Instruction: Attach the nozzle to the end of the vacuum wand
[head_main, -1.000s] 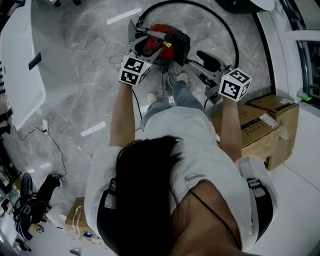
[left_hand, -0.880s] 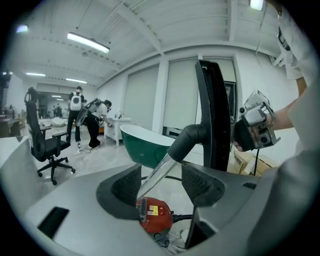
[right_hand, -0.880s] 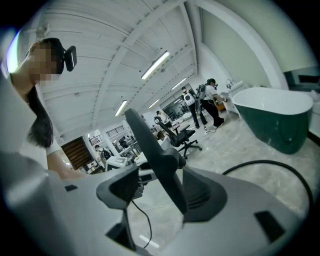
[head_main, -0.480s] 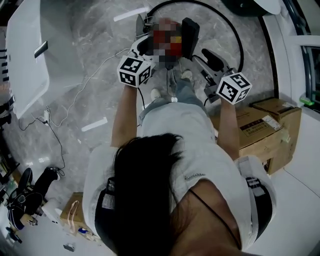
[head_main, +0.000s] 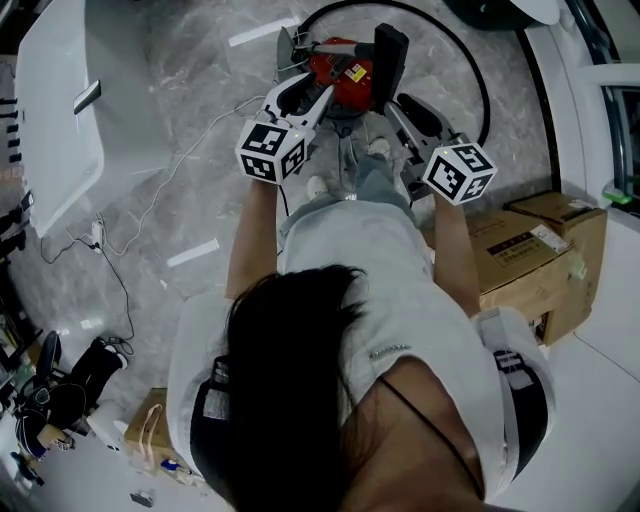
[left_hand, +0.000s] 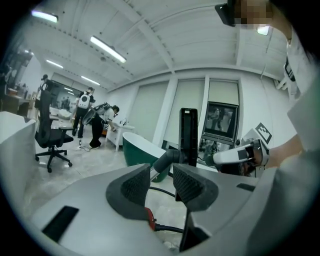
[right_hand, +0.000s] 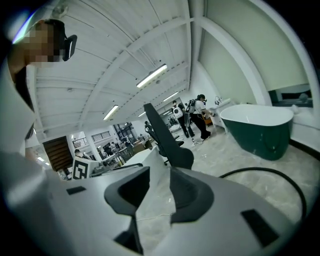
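The red vacuum body lies on the floor ahead of the person. A flat black nozzle stands beside it. In the left gripper view that nozzle is upright on a grey elbow tube, just beyond my left gripper. Its jaws have just been closing, and they stand apart with nothing between them. My left gripper reaches toward the vacuum body. My right gripper comes in from the right. Its jaws have also just been closing and hold nothing, with the black nozzle slanting up behind them.
A black hose loops round the vacuum on the marble floor. Cardboard boxes stand at the person's right and a white desk at the left. A cable trails across the floor. A green tub stands further off.
Both grippers have drawn closer to the red vacuum body. The black nozzle now stands more upright and further right beside it.
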